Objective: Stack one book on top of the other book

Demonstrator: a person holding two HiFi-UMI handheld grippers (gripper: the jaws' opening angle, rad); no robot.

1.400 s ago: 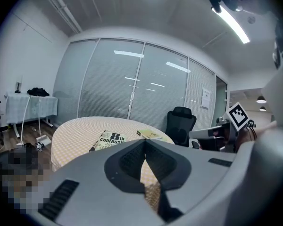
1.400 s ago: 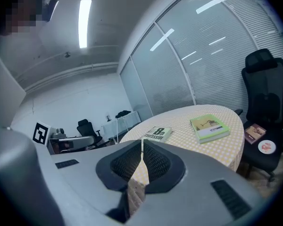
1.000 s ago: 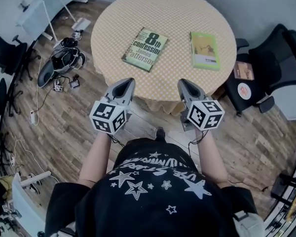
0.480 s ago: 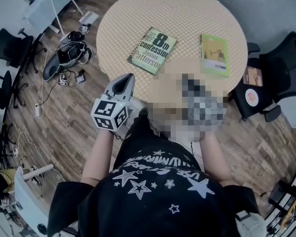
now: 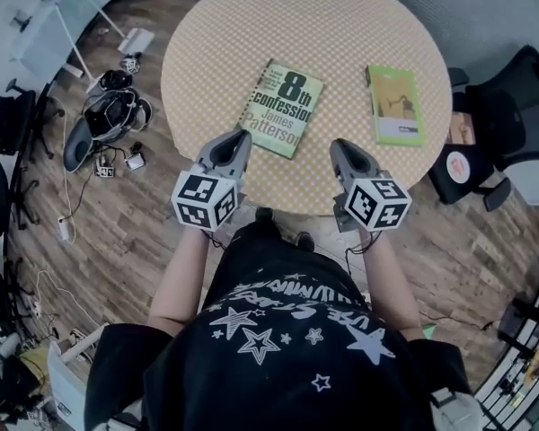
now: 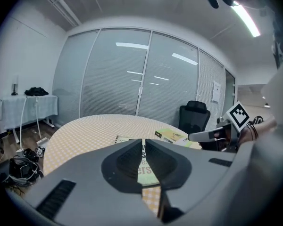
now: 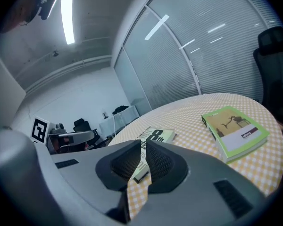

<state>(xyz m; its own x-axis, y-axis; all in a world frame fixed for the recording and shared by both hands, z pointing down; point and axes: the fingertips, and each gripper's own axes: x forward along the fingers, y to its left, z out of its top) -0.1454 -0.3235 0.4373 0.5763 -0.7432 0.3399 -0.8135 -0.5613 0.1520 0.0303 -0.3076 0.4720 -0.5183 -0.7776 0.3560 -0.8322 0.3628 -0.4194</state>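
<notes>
1. Left tool (image 5: 240, 136): jaws together, nothing held, over the near edge of the round bench (image 5: 251, 16).
2. Right tool (image 5: 340, 145): jaws together, also empty, near edge.
3. Paperback (image 5: 283, 108) lies flat, just beyond the left tool.
4. Green book (image 5: 396, 104) lies flat at the right, well apart from the paperback.

My left gripper (image 5: 240, 136) and right gripper (image 5: 336, 146) look matt grey plastic. The paperback (image 5: 283, 108) and the green book (image 5: 395, 104) have smooth paper covers. Checked cloth covers the tabletop (image 5: 278, 16).

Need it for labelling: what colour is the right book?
The book is light green, best in the right gripper view.
</notes>
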